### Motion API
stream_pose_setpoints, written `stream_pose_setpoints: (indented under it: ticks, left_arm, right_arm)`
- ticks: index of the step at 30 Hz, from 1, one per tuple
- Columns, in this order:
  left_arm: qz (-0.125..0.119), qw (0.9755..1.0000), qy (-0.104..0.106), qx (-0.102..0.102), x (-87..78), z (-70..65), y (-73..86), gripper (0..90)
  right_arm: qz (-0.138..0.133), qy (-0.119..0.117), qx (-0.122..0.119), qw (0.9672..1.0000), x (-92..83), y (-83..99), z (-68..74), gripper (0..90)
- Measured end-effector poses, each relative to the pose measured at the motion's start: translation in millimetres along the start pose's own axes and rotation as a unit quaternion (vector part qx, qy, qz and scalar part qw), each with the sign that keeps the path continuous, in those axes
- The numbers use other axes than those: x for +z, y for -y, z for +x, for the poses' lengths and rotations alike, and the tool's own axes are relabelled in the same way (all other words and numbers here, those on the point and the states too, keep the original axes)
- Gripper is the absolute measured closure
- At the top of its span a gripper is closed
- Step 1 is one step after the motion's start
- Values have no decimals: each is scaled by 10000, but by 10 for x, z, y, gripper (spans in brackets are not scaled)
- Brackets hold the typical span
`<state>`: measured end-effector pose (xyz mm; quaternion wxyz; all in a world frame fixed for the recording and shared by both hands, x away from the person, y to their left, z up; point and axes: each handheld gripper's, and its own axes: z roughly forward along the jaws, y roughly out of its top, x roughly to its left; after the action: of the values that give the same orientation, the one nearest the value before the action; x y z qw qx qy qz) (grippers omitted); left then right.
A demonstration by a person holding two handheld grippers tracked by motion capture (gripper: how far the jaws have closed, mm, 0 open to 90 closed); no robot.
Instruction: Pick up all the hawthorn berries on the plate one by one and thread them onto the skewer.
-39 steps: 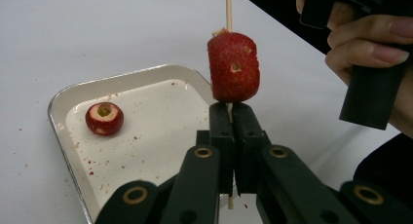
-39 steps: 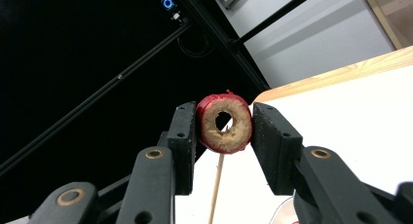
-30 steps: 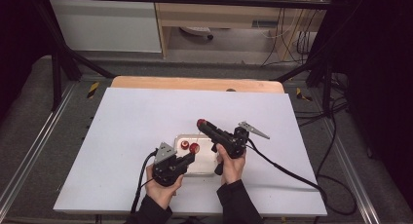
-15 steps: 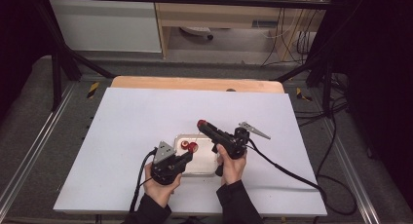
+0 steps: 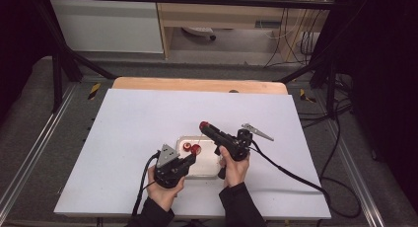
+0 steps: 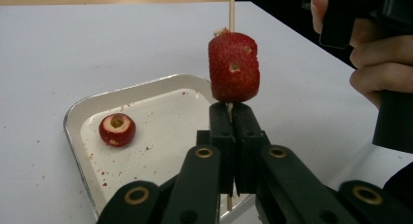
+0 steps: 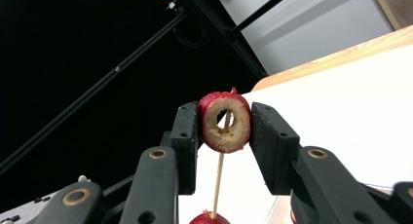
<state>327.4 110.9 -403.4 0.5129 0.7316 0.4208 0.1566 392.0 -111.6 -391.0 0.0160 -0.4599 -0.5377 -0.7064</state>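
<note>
My left gripper (image 6: 233,113) is shut on the lower end of a thin wooden skewer (image 6: 232,9), holding it upright over a white tray (image 6: 73,121). A red fruit (image 6: 234,67) is threaded on the skewer just above the jaws. My right gripper (image 7: 225,122) is shut on a cored red fruit ring (image 7: 225,136), and the skewer (image 7: 218,177) runs up into the ring's hole. In the high view the right gripper (image 5: 204,127) reaches over the tray (image 5: 207,171) above the left gripper (image 5: 192,159). One more cored red fruit (image 6: 117,129) lies in the tray.
The tray sits near the front middle of a white table top (image 5: 148,118), with red crumbs scattered in and around it. The right hand (image 6: 377,63) is close beside the skewer. Cables (image 5: 286,170) trail off to the right. A wooden edge (image 5: 197,84) runs along the back.
</note>
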Motion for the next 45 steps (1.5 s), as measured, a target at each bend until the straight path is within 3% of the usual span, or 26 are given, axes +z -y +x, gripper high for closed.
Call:
stream_pose_setpoints:
  ticks: [15,22,33,45]
  left_arm:
    - [-121,9999,-20,-56,-59,-1,5,885]
    - [-266,9995,-152,-99,-18,-54,-3,884]
    - [-88,9999,-17,-134,45,6,-1,884]
    - [-39,10000,43,-48,68,45,1,885]
  right_arm:
    - [-315,8,58,9995,23,-32,-17,649]
    - [-154,-71,123,9998,25,72,-3,649]
    - [61,59,-131,9999,-3,160,30,649]
    - [389,115,-200,9990,-4,262,28,648]
